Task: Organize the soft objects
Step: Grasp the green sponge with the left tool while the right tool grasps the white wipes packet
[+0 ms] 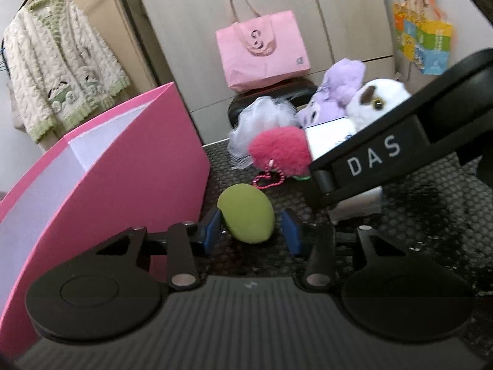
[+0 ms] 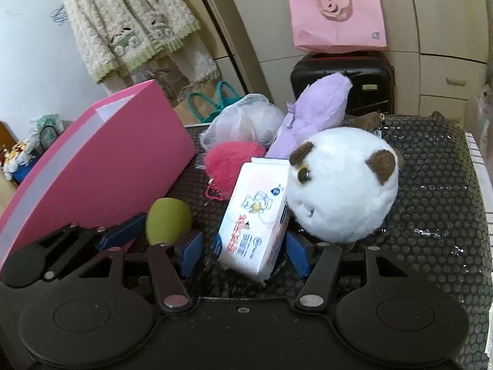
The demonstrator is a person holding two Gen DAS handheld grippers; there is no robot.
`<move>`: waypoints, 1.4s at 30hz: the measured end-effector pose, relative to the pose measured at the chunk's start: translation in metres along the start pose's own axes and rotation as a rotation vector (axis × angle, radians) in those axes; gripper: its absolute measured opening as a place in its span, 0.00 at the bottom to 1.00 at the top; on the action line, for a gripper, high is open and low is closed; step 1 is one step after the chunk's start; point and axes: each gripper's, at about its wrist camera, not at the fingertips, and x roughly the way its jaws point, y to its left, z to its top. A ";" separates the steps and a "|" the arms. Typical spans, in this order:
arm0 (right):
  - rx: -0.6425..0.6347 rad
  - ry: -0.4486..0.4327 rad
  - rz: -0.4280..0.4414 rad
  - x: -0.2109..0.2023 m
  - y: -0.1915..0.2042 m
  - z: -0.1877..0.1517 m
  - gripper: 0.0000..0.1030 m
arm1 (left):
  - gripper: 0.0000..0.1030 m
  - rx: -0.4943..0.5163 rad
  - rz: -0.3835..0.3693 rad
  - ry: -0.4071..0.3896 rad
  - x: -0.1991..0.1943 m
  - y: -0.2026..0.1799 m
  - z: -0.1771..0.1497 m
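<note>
A green egg-shaped sponge (image 1: 246,214) lies on the black dotted mat between the blue pads of my open left gripper (image 1: 252,231); the left pad touches it, the right pad stands apart. It also shows in the right wrist view (image 2: 168,220). My right gripper (image 2: 243,254) is open around a white tissue pack (image 2: 254,222) that stands tilted. A round white plush (image 2: 342,188) leans on the pack. Behind lie a red fluffy pompom (image 2: 229,166), a purple plush (image 2: 311,114) and a white mesh puff (image 2: 243,120). An open pink box (image 1: 101,169) stands at the left.
The mat (image 2: 431,191) covers a raised surface with its edge at the right. Behind it stand a black suitcase (image 2: 366,80) with a pink tote bag (image 2: 336,15) on top, cabinets, and a hanging cream cardigan (image 2: 129,21). A pink bead chain (image 1: 271,180) hangs from the pompom.
</note>
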 end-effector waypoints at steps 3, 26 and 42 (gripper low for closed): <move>-0.022 -0.038 -0.061 0.000 0.007 -0.002 0.63 | 0.43 -0.007 0.003 0.004 0.002 0.001 0.001; -0.198 -0.002 -0.073 -0.053 0.008 -0.042 0.47 | 0.35 -0.040 -0.218 -0.006 -0.032 0.014 -0.012; -0.409 -0.100 -0.190 -0.042 0.021 -0.061 0.68 | 0.47 -0.114 -0.232 0.041 -0.019 0.017 -0.008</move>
